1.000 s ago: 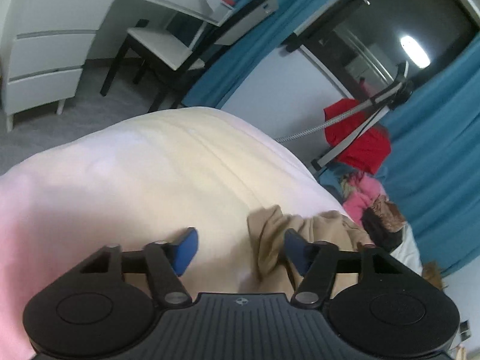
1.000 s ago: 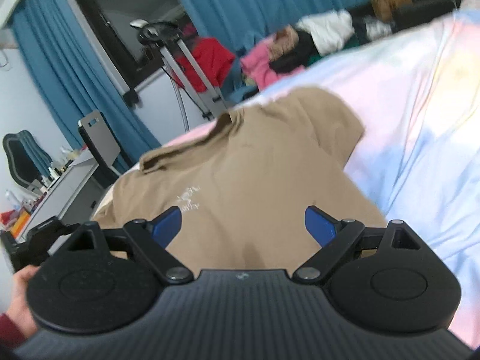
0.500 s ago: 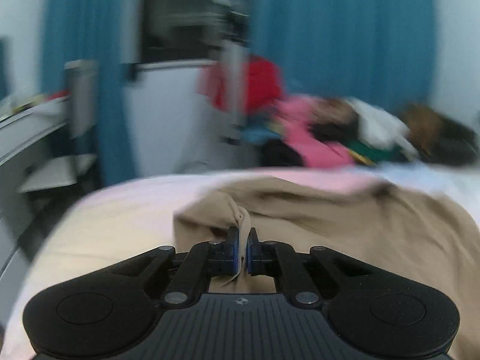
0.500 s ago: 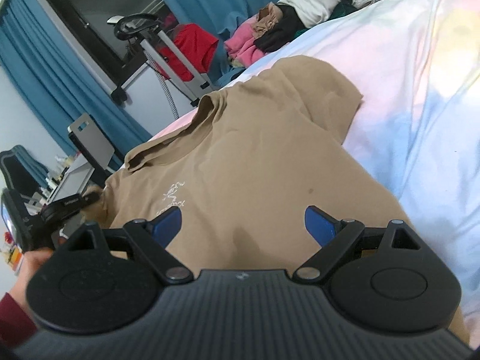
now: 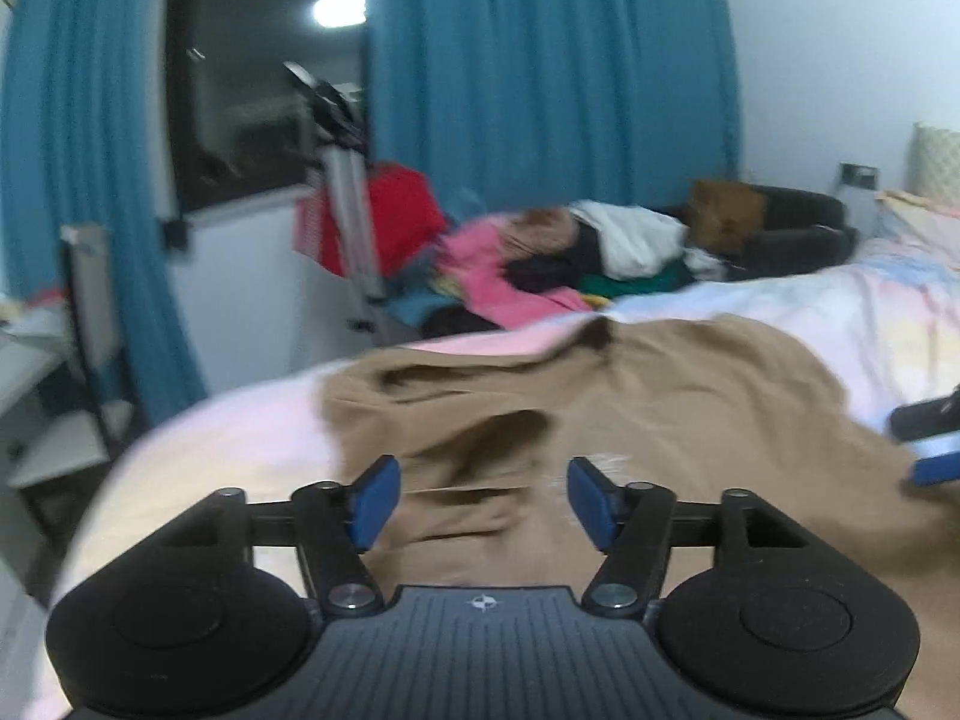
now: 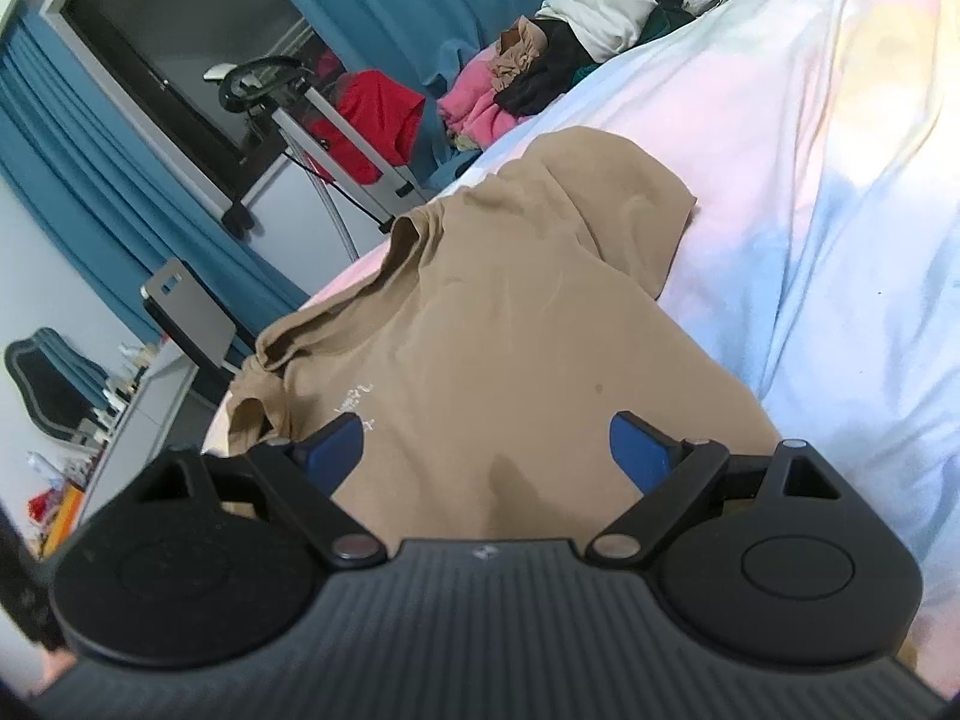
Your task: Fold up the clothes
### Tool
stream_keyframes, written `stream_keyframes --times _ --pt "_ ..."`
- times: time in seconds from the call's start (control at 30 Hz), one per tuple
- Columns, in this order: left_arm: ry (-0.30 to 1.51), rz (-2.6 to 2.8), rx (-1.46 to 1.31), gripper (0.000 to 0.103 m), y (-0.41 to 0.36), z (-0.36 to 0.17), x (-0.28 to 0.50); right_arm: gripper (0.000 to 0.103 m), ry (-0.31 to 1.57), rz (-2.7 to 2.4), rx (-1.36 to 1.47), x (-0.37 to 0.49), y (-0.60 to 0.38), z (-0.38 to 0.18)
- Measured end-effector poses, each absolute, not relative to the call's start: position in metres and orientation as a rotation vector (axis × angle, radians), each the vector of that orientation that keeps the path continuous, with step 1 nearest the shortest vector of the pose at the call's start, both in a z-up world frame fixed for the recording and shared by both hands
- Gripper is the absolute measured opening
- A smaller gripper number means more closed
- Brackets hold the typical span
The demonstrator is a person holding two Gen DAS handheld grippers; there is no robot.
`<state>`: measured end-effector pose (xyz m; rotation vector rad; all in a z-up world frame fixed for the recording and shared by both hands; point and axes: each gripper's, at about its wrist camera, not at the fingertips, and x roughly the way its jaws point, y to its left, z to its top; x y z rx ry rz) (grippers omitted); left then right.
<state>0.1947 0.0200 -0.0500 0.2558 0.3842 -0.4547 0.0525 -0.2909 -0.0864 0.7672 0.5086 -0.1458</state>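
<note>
Tan T-shirt (image 6: 498,324) lies spread on a pastel bed (image 6: 810,168), with blue curtains (image 5: 540,90) and a heap of clothes (image 5: 564,258) across the upper frame. Left claw (image 5: 478,492), low in its view, is opening above the shirt's rumpled left side, gripping nothing. Right claw (image 6: 487,450) hovers wide apart over the shirt's lower middle, empty.

Your left wrist view is motion-blurred, dim and bluish; a ceiling lamp's reflection (image 5: 339,7) glares in the dark window (image 5: 264,90); your right view is sharper; fisheye bends both edges.
</note>
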Motion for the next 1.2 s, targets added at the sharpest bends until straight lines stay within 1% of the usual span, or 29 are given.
stream_keyframes --times 0.17,0.27,0.3,0.37,0.43,0.47,0.5,0.57,0.67,0.77,0.83,0.9,0.97,1.0,1.03,1.07,1.1,1.13,1.2 --pt "0.472 -0.359 0.177 0.07 0.043 -0.052 0.224 0.09 0.516 -0.147 0.787 0.053 -0.292 -0.088" --pt "0.594 -0.382 0.063 0.071 0.052 -0.062 0.252 0.09 0.524 -0.149 0.791 0.054 -0.292 -0.09" --pt "0.633 -0.384 0.017 0.069 0.054 -0.065 0.26 0.09 0.526 -0.149 0.792 0.054 -0.293 -0.091" --pt "0.669 -0.389 -0.069 0.058 0.058 -0.069 0.267 0.09 0.53 -0.149 0.79 0.055 -0.293 -0.092" --pt "0.659 -0.366 -0.123 0.016 0.062 -0.067 0.267 0.09 0.537 -0.151 0.785 0.057 -0.292 -0.094" --pt "0.643 -0.347 -0.142 0.007 0.066 -0.064 0.265 0.09 0.54 -0.153 0.782 0.057 -0.292 -0.096" --pt "0.617 -0.33 -0.165 0.003 0.073 -0.058 0.263 0.09 0.543 -0.152 0.78 0.058 -0.291 -0.096" --pt "0.562 -0.293 -0.215 0.0 0.089 -0.045 0.258 0.09 0.549 -0.151 0.775 0.059 -0.29 -0.098" --pt "0.478 -0.193 -0.329 0.0 0.129 -0.024 0.252 0.09 0.557 -0.15 0.769 0.06 -0.288 -0.099" --pt "0.439 -0.078 -0.363 0.0 0.167 -0.014 0.247 0.09 0.558 -0.15 0.767 0.059 -0.287 -0.099" --pt "0.447 -0.061 -0.345 0.0 0.183 -0.013 0.247 0.09 0.56 -0.152 0.766 0.059 -0.288 -0.099" --pt "0.494 -0.104 -0.332 0.0 0.189 -0.019 0.251 0.09 0.561 -0.154 0.764 0.059 -0.287 -0.098" --pt "0.529 -0.169 -0.328 0.007 0.184 -0.024 0.252 0.09 0.562 -0.151 0.758 0.059 -0.286 -0.098" --pt "0.542 -0.2 -0.33 0.016 0.181 -0.027 0.253 0.09 0.562 -0.15 0.755 0.059 -0.285 -0.098" --pt "0.549 -0.225 -0.341 0.036 0.175 -0.03 0.254 0.09 0.564 -0.148 0.75 0.059 -0.284 -0.098" --pt "0.558 -0.25 -0.353 0.047 0.168 -0.033 0.255 0.09 0.567 -0.147 0.748 0.06 -0.283 -0.098" --pt "0.573 -0.274 -0.365 0.063 0.161 -0.037 0.257 0.09 0.569 -0.146 0.746 0.06 -0.282 -0.099" --pt "0.588 -0.297 -0.372 0.07 0.153 -0.041 0.258 0.09 0.571 -0.146 0.745 0.061 -0.282 -0.099" --pt "0.622 -0.334 -0.364 0.07 0.135 -0.05 0.262 0.09 0.573 -0.146 0.745 0.062 -0.282 -0.1"
